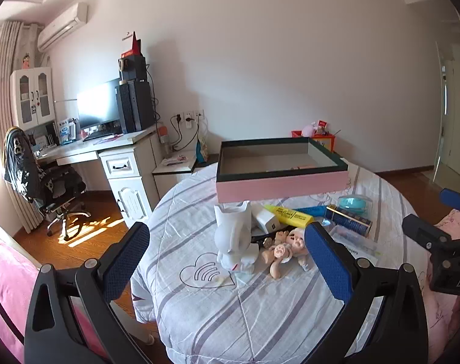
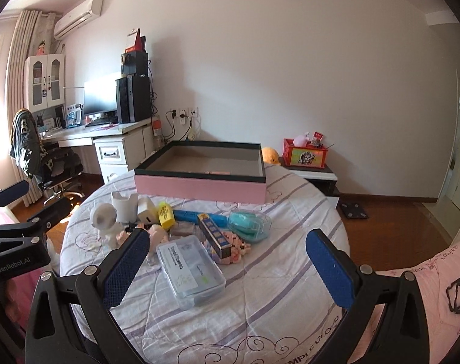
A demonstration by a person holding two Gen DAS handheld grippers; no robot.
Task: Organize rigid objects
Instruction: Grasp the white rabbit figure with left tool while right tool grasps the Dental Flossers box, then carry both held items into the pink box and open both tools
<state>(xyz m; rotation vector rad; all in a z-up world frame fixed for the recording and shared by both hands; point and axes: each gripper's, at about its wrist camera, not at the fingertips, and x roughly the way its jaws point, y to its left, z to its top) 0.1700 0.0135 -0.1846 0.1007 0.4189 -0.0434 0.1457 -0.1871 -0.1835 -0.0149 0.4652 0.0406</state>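
1. Left wrist view: left gripper [image 1: 226, 261] gapes wide, empty, facing the white figurine [image 1: 234, 236] standing before the pink box [image 1: 281, 183].
2. Right gripper [image 2: 226, 265] likewise wide, over the clear case [image 2: 190, 268].
3. Figurine looks hard, light, probably brittle; pinch its body, not the ears.

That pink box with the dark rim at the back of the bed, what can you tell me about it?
The pink box is a wide, shallow, rectangular tray with no lid on it. Its outer walls are pale pink, its top rim dark, and its inside a plain grey that looks like cardboard. It sits flat on the striped bedspread, behind the cluster of small objects. It looks almost empty: only a small flat pinkish item shows on its floor near the front wall. Neither tool's jaws touch it.
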